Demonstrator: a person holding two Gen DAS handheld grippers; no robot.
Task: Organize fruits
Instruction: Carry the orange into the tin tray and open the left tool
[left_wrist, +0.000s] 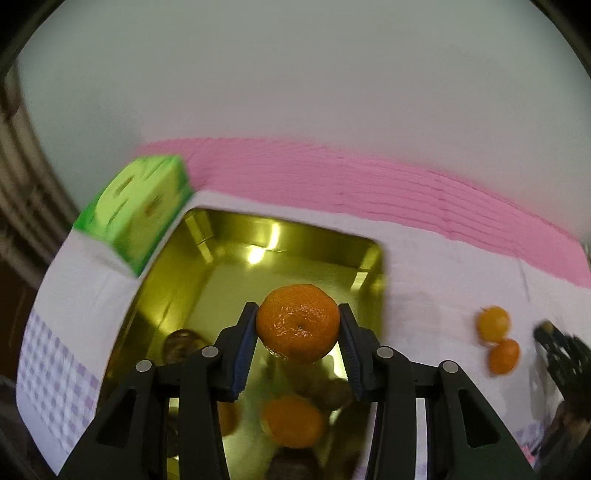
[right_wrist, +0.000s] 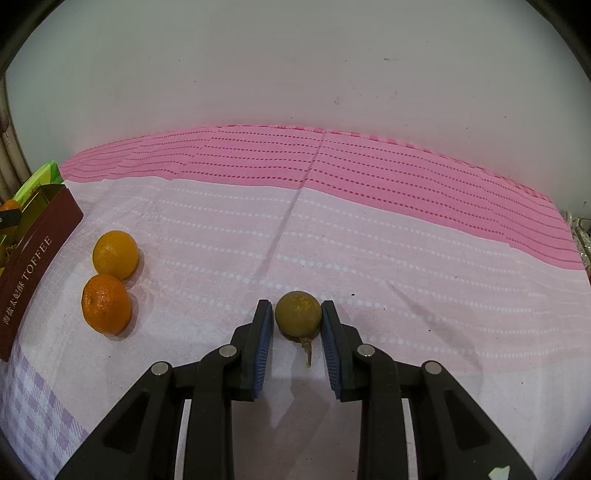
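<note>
Fruits are split between a gold tin (left_wrist: 284, 236) and the cloth-covered table (right_wrist: 369, 240). The left tool (left_wrist: 297, 325) is clamped on an orange mandarin (left_wrist: 297, 322), both pads pressed to its sides, held above the open tin; below it in the tin lie another orange fruit (left_wrist: 291, 421) and some darker ones, blurred. A green box (left_wrist: 136, 206) stands just beside the tin's far-left corner. The right tool (right_wrist: 297, 320) is closed on a small brownish-green fruit (right_wrist: 297, 313) with a stem, resting on the table. To its left, near the tin's brown "TOFFEE" side (right_wrist: 33, 266), two oranges sit touching: a yellower one (right_wrist: 115, 254) farther, a deeper orange one (right_wrist: 106, 303) nearer.
</note>
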